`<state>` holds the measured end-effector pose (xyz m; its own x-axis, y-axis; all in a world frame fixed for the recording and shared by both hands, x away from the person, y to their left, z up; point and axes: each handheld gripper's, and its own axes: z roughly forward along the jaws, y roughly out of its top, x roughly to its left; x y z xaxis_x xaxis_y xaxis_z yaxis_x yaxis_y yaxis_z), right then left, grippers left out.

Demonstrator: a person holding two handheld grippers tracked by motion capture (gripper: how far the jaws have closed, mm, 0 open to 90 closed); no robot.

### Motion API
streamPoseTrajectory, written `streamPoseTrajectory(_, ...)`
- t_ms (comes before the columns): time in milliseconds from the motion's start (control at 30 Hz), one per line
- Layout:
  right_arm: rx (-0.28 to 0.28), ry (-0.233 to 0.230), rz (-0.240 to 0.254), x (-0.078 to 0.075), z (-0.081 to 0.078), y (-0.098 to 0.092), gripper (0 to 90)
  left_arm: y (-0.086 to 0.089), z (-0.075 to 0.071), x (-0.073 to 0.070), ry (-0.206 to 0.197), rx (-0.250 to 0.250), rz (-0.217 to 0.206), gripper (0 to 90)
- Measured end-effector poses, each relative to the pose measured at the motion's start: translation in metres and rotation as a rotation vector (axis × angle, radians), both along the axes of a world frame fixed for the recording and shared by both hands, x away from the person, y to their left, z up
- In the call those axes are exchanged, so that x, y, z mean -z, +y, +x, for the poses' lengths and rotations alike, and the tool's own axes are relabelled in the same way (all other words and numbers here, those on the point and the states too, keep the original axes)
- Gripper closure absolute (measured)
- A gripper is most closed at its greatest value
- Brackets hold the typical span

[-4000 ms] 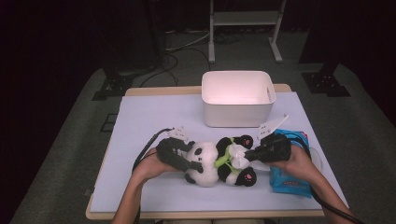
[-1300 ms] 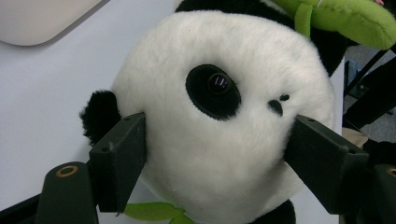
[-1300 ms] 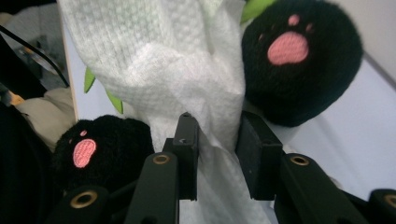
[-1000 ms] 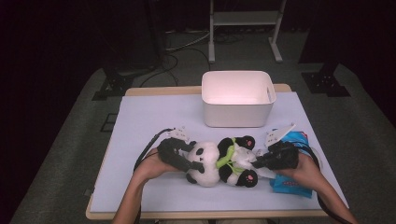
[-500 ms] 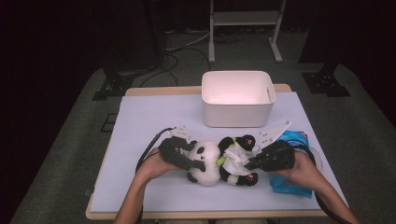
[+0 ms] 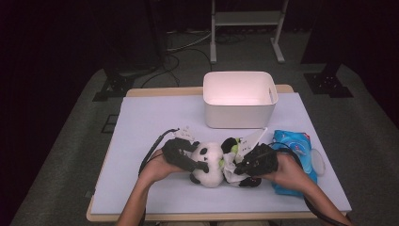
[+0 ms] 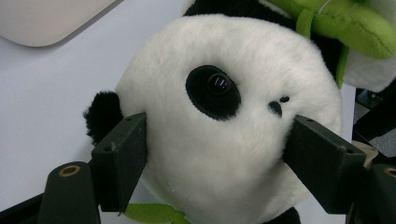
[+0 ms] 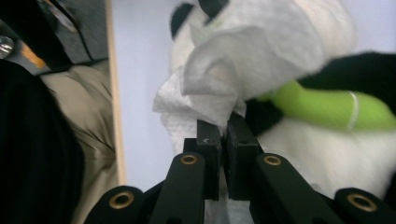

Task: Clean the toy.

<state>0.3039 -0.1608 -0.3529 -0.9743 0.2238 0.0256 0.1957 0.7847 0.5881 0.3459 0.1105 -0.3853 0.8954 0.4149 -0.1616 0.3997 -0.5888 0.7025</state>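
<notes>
A: Where do my claws stand?

B: I see the right claw (image 8: 223, 128) clenched on a white wipe (image 8: 219, 84), its jaws pinched together with the sheet bunched between them. The wipe lies against the toy panda (image 6: 211, 162), over its belly by the green bamboo piece (image 8: 327, 109).

A: And the other?

B: My left claw (image 7: 215, 154) grasps the panda's head (image 7: 224, 121), one jaw pressing each cheek, so the toy lies pinned on its side on the surface (image 6: 155, 117), near the front edge.

A: How far along am I?

B: I judge I'm mid-wipe: the sheet is out of the blue wipe pack (image 6: 296, 150) and on the fur. What's left, I think, is finishing the body, then dropping the wipe, perhaps into the white bin (image 6: 240, 101) behind, which looks empty.
</notes>
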Motion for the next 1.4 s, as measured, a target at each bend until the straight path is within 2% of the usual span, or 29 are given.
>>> streamPoseTrajectory(133, 0.035, -0.024, -0.024, 0.002, 0.001, -0.009, 85.7, 0.001, 0.000, 0.000, -0.005, -0.001, -0.005, 22.2)
streamPoseTrajectory(233, 0.050, -0.020, -0.033, 0.006, 0.004, -0.015, 86.2, 0.002, 0.000, -0.001, -0.007, 0.000, -0.005, 20.9)
streamPoseTrajectory(467, 0.069, -0.007, -0.017, 0.010, 0.005, -0.023, 87.0, 0.004, -0.003, -0.001, -0.005, 0.015, 0.019, 15.4)
streamPoseTrajectory(700, 0.104, 0.008, 0.003, 0.010, 0.012, -0.034, 87.2, 0.011, -0.004, 0.002, 0.026, 0.040, 0.010, 13.8)
streamPoseTrajectory(767, 0.110, 0.008, 0.004, 0.010, 0.013, -0.037, 87.2, 0.011, -0.004, 0.004, 0.032, 0.049, 0.029, 11.0)
streamPoseTrajectory(800, 0.109, 0.009, 0.006, 0.010, 0.014, -0.038, 87.2, 0.011, -0.004, 0.006, 0.048, 0.047, 0.031, 9.3)
streamPoseTrajectory(933, 0.115, 0.019, 0.016, 0.011, 0.016, -0.041, 87.2, 0.010, -0.002, 0.010, 0.078, 0.066, -0.006, 8.9)
streamPoseTrajectory(1067, 0.126, 0.014, 0.013, 0.010, 0.017, -0.044, 87.2, 0.009, -0.001, 0.010, 0.084, 0.083, -0.042, 15.7)
streamPoseTrajectory(1233, 0.129, -0.018, 0.037, 0.000, 0.012, -0.044, 87.1, 0.008, -0.002, 0.002, 0.069, 0.064, -0.086, 20.2)
streamPoseTrajectory(1333, 0.123, -0.038, 0.049, -0.009, 0.010, -0.042, 87.0, 0.004, -0.004, -0.003, 0.061, 0.058, -0.085, 20.8)
streamPoseTrajectory(1400, 0.113, -0.043, 0.075, -0.015, 0.007, -0.041, 87.1, 0.002, -0.005, -0.006, 0.062, 0.049, -0.087, 20.9)
